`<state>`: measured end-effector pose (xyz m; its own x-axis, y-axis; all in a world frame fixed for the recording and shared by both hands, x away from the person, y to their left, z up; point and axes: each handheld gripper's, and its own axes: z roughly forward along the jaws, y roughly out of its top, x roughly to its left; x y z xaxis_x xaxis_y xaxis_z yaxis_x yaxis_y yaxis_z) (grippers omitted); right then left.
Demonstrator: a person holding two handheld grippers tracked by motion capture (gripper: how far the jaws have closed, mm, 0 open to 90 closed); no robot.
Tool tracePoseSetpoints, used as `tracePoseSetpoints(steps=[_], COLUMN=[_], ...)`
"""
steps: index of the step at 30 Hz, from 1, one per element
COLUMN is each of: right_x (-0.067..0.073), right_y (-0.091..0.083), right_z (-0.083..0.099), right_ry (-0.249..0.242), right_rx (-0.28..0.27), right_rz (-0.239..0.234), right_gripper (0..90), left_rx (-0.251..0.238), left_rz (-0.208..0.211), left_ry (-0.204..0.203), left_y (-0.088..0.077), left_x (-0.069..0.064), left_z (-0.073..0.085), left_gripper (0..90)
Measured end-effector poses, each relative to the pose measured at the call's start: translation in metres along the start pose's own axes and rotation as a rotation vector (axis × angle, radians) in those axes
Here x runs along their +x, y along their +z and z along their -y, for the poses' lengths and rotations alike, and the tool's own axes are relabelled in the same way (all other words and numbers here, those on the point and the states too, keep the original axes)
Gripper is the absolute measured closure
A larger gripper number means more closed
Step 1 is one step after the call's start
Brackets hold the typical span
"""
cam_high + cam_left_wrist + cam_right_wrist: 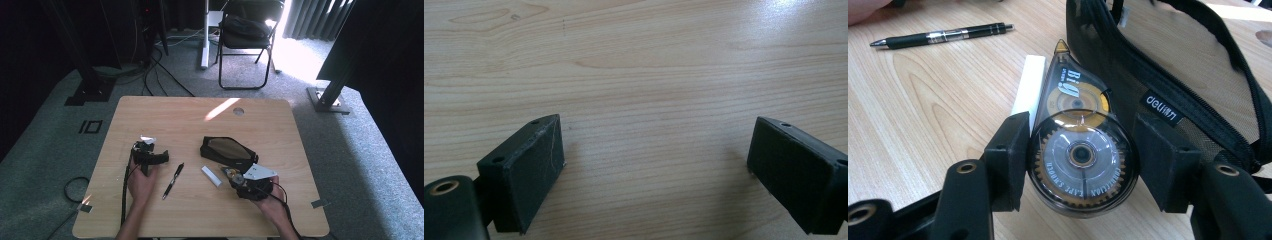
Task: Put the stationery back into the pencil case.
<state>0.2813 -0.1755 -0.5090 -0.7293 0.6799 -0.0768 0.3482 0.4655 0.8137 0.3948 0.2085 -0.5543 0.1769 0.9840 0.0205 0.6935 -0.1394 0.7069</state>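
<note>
A: Start with the biggest thing: the worktop, pale wood, mostly bare. What do we have on it?

B: The black mesh pencil case lies right of the middle, its mouth open toward us. Just in front of it we hold the correction tape in the right tool, both jaws pressed against the sides of its round clear body, its tip pointing away from us along the case.

A: So it is gripped, not just framed?

B: Gripped, as far as we can judge; the pads sit flush on the dispenser. A white eraser lies touching it on the far side, and the black pen lies well apart, nearer our left hand.

A: And the left tool?

B: Open wide, nothing between its jaws, resting low over bare wood. In the high view it sits near the pen.

A: Then which step are we on?

B: We read it as packing the case: the tape is picked up but not yet inside. Next we need to lift it clear of the eraser, carry it to the case mouth and let go inside. The mesh flap looks floppy, so the left tool may have to hold the opening.
</note>
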Motion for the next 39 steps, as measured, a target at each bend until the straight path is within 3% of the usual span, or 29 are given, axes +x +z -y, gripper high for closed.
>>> tracePoseSetpoints(steps=[39], right_x=[-0.008], right_y=[-0.018], right_z=[-0.02], right_ry=[-0.027], right_rx=[-0.047], right_rz=[0.028], right_gripper=[41.7], left_rx=[0.0], left_rz=[0.0], left_ry=[0.0], left_y=[0.0], left_x=[0.0], left_z=[0.0], left_gripper=[8.3])
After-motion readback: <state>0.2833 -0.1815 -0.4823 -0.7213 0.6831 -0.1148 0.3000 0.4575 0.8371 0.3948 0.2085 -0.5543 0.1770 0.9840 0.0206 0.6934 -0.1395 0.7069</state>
